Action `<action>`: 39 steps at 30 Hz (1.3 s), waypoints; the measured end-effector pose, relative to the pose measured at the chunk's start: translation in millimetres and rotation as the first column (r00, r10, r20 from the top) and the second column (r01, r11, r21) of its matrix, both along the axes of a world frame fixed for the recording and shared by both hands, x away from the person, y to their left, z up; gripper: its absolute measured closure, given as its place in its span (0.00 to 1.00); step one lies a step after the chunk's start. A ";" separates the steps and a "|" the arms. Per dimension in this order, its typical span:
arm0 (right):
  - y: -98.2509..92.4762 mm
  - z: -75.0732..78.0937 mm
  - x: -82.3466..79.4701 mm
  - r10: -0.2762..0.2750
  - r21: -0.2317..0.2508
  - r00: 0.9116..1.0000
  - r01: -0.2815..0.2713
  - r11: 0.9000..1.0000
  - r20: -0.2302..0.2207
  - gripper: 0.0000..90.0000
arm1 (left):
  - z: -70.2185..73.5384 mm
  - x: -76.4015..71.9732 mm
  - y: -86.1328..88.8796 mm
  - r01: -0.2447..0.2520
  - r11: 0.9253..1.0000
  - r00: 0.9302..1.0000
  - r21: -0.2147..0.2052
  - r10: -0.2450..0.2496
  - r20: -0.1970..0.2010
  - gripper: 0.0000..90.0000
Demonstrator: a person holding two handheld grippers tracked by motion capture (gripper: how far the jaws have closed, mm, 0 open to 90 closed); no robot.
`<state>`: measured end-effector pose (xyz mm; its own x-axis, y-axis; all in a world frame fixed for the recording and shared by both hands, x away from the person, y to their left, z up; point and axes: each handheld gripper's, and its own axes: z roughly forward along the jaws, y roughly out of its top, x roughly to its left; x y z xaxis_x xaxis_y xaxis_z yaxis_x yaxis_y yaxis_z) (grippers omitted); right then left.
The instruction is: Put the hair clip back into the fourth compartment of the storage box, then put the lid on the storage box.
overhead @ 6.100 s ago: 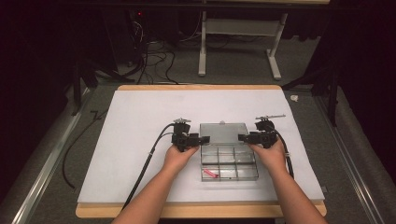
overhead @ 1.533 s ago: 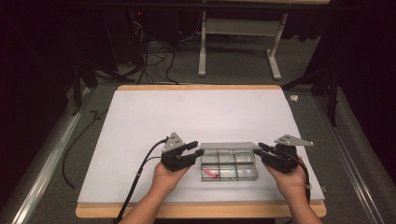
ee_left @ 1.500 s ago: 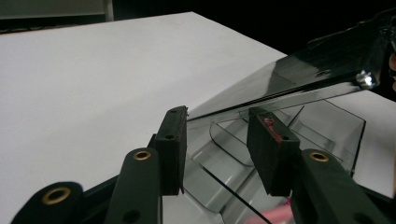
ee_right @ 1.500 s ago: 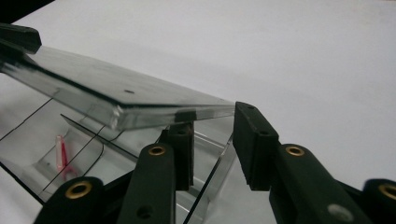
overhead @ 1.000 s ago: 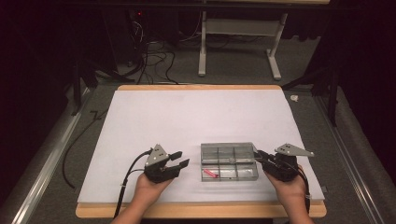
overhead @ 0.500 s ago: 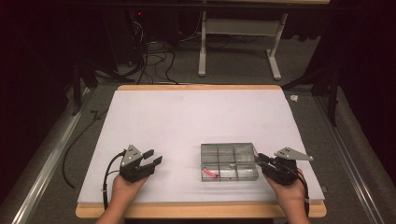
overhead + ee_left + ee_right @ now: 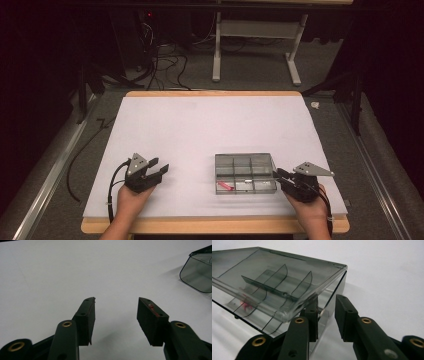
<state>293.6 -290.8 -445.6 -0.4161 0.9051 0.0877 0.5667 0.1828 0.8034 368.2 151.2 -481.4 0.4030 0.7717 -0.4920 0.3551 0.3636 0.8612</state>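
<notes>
The clear compartment box (image 7: pixel 245 173) sits on the white tabletop (image 7: pixel 210 130), toward the near edge and right of centre. Its inside is split by dividers into small compartments. A small red item (image 7: pixel 225 186) lies in the near-left compartment; what it is cannot be told.

Right claw (image 7: pixel 280 176): held at the box's right end. In the right gripper view, this claw (image 7: pixel 325 315) has one jaw under the overhanging edge of the transparent lid and against the box's side wall, the other outside and clear of it. A narrow gap stands between the jaws. The pads do not appear to press on the box wall. The lid sits slightly raised at this corner, tilted over the dividers.

Left claw (image 7: pixel 156 169): well apart from the box, over bare tabletop at the near-left. In the left gripper view, this claw (image 7: pixel 116 311) stands wide apart with nothing between the jaws, which have just been opening further. A reddish smear marks the top of the jaw on that view's right. A rounded corner of the box shows at that view's upper right edge.

Both hands come in from the near edge of the tabletop.
</notes>
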 end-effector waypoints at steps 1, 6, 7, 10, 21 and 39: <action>-0.1 -0.5 -1.0 -0.003 -0.008 1.000 0.003 1.000 -0.004 0.82 | 0.0 0.0 0.3 0.001 1.000 1.000 0.004 -0.001 0.002 0.55; -1.7 -1.4 -3.4 -0.006 -0.012 1.000 0.006 1.000 -0.001 0.82 | -0.9 0.5 0.0 -0.001 1.000 1.000 0.000 0.001 0.000 0.55; -1.9 -1.7 -3.8 -0.006 -0.011 1.000 0.006 1.000 0.002 0.82 | -0.9 0.6 0.0 0.000 1.000 1.000 0.000 0.000 0.001 0.55; -2.1 -1.9 -4.4 -0.012 -0.014 1.000 0.012 1.000 0.001 0.82 | -0.8 0.7 0.2 -0.001 1.000 1.000 0.000 0.001 0.001 0.55; -2.3 -4.5 -4.5 -0.019 -0.037 1.000 0.019 0.999 0.001 0.82 | -1.3 1.1 0.0 0.001 1.000 1.000 0.002 -0.001 0.001 0.55; -3.1 -12.5 -2.1 -0.024 -0.056 0.999 0.022 0.998 -0.040 0.83 | -1.6 0.8 -1.3 0.003 1.000 1.000 0.011 -0.003 0.003 0.55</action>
